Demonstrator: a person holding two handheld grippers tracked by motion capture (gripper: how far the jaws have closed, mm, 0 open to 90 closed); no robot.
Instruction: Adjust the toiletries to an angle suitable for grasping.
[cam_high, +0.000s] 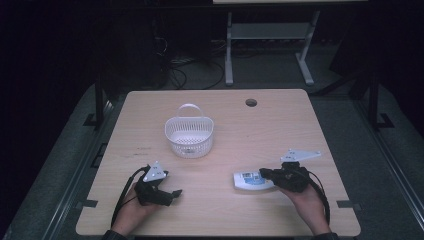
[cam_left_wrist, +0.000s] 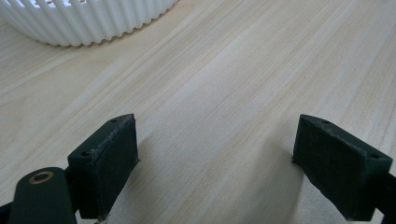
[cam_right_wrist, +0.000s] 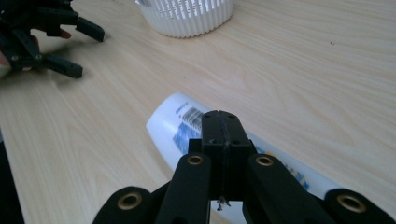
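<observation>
Tube (cam_high: 252, 180) of white plastic lies flat on the table (cam_high: 280, 125), toward the near right side, and the right tongs (cam_high: 263, 174) sit right over its near end in the high view. Seen from the right gripper view, those tongs (cam_right_wrist: 223, 122) are pressed fully together with nothing between them, and the tube (cam_right_wrist: 180, 119) runs underneath and beyond the tips, so they're over it rather than gripping it; can't tell if they actually touch it. It has a blue printed label and a barcode near its rounded end, but the lettering is too small and blurry to read, so no brand from me. Left tongs (cam_high: 170, 196) hang over bare wood at the near left, well apart from the tube, and in the left gripper view they (cam_left_wrist: 215, 154) stand wide with just table between the dark, matte, blocky pads (cam_left_wrist: 109, 156). Basket (cam_high: 189, 134) in the middle of the table is white plastic, ribbed with thin vertical slats, roundish with a loop handle. Tabletop is pale wood grain with a round cable hole (cam_high: 251, 102) at the far side.
</observation>
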